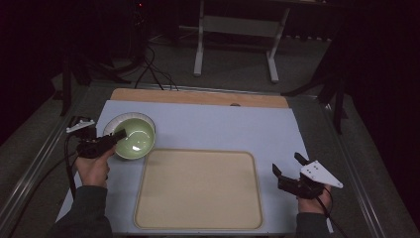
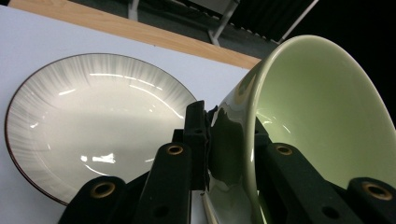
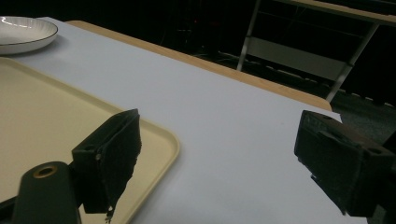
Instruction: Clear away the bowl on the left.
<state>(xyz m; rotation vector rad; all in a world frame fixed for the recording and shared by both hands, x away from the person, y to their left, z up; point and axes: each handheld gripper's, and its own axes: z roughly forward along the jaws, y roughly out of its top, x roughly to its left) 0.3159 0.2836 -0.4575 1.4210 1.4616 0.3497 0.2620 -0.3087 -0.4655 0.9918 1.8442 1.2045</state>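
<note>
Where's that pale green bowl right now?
In the high view the green bowl is at the table's far left, gripped by its rim in the left claw, over a white plate and just beyond the beige tray.

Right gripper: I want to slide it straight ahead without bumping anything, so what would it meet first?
Probably nothing: ahead of the open right gripper lies bare white mat, the tray just to its left; depth is unclear.
</note>
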